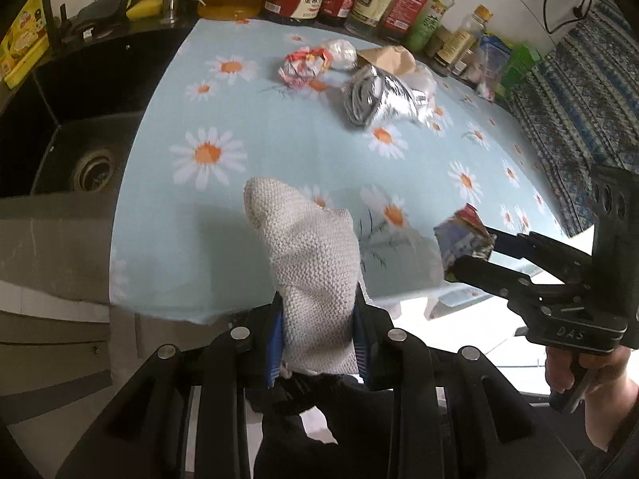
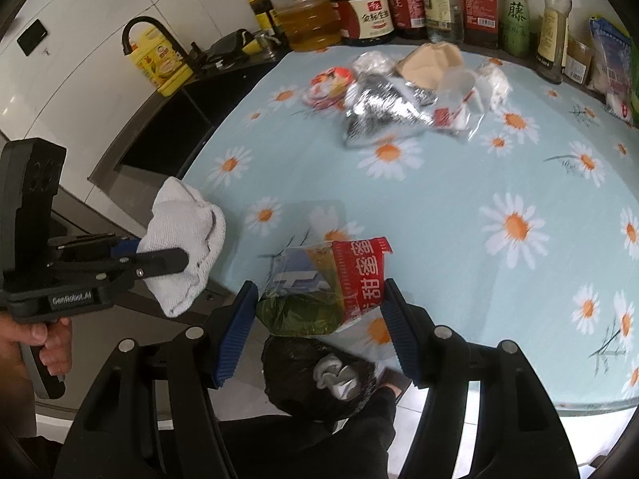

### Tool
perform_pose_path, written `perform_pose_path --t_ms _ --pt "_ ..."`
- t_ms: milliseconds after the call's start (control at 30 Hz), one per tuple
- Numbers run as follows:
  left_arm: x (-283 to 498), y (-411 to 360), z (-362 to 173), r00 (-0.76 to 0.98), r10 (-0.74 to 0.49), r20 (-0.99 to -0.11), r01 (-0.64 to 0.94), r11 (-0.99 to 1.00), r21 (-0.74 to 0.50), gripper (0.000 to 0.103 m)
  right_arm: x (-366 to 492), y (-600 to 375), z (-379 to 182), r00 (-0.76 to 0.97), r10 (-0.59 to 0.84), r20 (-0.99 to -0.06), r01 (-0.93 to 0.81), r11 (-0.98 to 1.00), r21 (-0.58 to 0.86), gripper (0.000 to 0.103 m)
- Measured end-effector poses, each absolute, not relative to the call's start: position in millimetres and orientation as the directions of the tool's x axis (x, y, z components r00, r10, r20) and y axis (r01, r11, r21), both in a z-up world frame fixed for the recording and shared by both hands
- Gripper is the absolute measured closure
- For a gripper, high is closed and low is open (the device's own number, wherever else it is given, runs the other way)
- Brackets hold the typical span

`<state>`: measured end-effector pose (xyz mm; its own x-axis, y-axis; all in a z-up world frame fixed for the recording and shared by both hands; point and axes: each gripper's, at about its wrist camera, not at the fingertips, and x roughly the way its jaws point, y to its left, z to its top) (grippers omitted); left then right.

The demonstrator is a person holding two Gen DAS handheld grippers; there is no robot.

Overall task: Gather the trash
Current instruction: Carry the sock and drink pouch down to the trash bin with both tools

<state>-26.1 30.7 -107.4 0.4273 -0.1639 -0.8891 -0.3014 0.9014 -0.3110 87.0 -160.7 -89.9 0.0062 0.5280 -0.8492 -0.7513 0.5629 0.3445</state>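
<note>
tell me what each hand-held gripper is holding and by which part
Left hand-held gripper: white knitted cloth, pinched at its lower end. Right hand-held gripper: red-and-green snack wrapper, clamped across its sides.

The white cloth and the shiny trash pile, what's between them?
Nothing: only bare daisy tablecloth lies between the cloth and the pile, clearest in the left wrist view.

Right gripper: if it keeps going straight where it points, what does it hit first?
Likely the bare tablecloth just beyond the wrapper held by the right gripper; the trash pile lies farther back. Depth is uncertain.
</note>
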Motion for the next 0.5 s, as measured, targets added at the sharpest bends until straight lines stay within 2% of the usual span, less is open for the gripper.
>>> perform_pose_path --t_ms 500 --pt "-80 24 -136 0.365 -0.231 -0.902 -0.301 0.888 -0.349 0.076 26 -155 -111 -0.061 0.499 -0.865 -0.757 0.542 0.366 0.04"
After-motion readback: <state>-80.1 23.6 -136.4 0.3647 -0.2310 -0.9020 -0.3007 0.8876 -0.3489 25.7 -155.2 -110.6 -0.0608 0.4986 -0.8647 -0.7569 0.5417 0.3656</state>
